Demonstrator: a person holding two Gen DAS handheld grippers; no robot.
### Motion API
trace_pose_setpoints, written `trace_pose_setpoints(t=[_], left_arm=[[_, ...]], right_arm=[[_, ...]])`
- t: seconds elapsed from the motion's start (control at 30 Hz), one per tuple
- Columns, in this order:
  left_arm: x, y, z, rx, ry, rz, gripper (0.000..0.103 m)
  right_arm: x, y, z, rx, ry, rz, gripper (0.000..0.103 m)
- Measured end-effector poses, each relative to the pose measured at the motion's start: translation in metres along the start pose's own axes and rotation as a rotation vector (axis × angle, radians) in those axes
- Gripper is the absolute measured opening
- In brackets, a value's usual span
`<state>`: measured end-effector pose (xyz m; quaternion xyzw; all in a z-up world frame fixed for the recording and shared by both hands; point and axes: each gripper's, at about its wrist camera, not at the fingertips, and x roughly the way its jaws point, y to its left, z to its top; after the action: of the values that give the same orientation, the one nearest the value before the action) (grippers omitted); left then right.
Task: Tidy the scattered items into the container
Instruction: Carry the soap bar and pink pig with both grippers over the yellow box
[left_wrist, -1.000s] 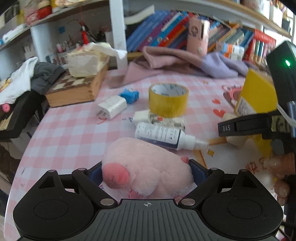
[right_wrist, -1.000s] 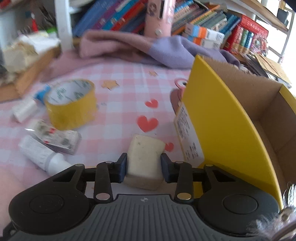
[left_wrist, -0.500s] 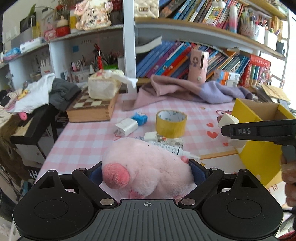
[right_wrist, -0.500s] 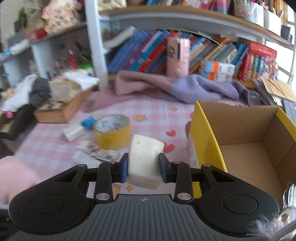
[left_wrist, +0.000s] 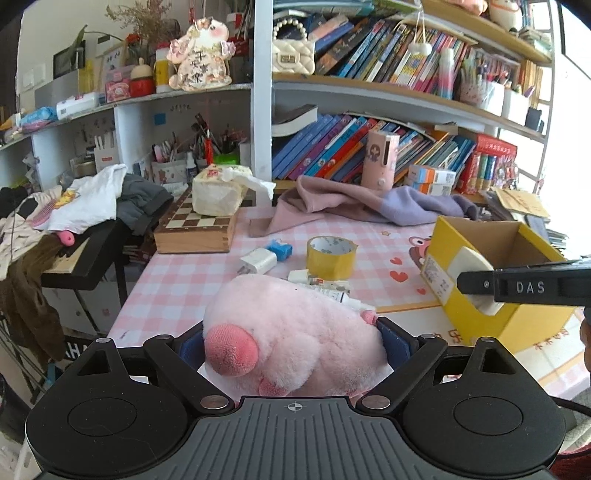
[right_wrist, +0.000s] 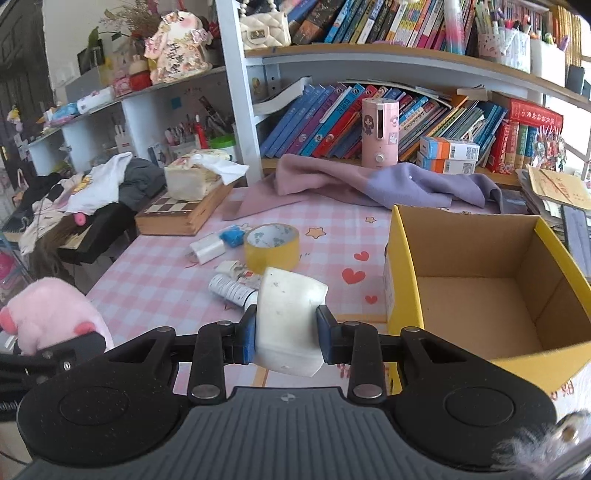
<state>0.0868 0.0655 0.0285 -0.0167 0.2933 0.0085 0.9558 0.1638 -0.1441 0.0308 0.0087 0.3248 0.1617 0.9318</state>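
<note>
My left claw (left_wrist: 291, 347) spread wide, pads pinching pink plush toy (left_wrist: 295, 339) from both sides, toy held clear above near edge of pink checked table (left_wrist: 177, 280). My right claw (right_wrist: 286, 332) clamped on white block (right_wrist: 288, 317), jaws narrow, block just left of yellow cardboard box (right_wrist: 480, 288). Box open-topped, nothing visible inside. On table left of box: yellow tape roll (right_wrist: 272, 246), white charger (right_wrist: 207, 250), blue item (right_wrist: 232, 235), white bottle (right_wrist: 231, 289) lying flat.

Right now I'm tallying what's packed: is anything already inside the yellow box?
No, the yellow box shows only bare cardboard floor in the right wrist view.
</note>
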Motion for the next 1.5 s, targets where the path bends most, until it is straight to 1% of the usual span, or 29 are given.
trace_pose_setpoints(t=[0.13, 0.33, 0.57, 0.7, 0.83, 1.0, 1.27, 1.5], left_arm=[[-0.023, -0.002, -0.006, 0.007, -0.024, -0.014, 0.093], [-0.051, -0.008, -0.022, 0.03, -0.034, -0.044, 0.093], [-0.078, -0.017, -0.04, 0.052, -0.045, -0.089, 0.093], [-0.088, -0.022, -0.049, 0.057, -0.044, -0.12, 0.093], [-0.091, -0.03, -0.053, 0.067, -0.04, -0.157, 0.093], [-0.091, -0.049, -0.054, 0.106, -0.038, -0.224, 0.093], [-0.083, -0.088, -0.053, 0.196, -0.029, -0.342, 0.093], [-0.073, -0.12, -0.05, 0.251, -0.019, -0.418, 0.093]], right_arm=[[-0.026, 0.007, -0.015, 0.001, -0.019, 0.004, 0.03], [-0.056, 0.015, -0.037, 0.032, -0.017, 0.0, 0.03], [-0.092, 0.019, -0.062, 0.043, -0.032, -0.032, 0.029], [-0.109, 0.017, -0.076, 0.054, -0.034, -0.063, 0.029], [-0.125, 0.01, -0.086, 0.08, -0.036, -0.106, 0.029], [-0.143, -0.004, -0.099, 0.115, -0.033, -0.17, 0.029], [-0.169, -0.037, -0.118, 0.211, -0.035, -0.284, 0.028], [-0.182, -0.064, -0.126, 0.266, -0.033, -0.351, 0.028]])
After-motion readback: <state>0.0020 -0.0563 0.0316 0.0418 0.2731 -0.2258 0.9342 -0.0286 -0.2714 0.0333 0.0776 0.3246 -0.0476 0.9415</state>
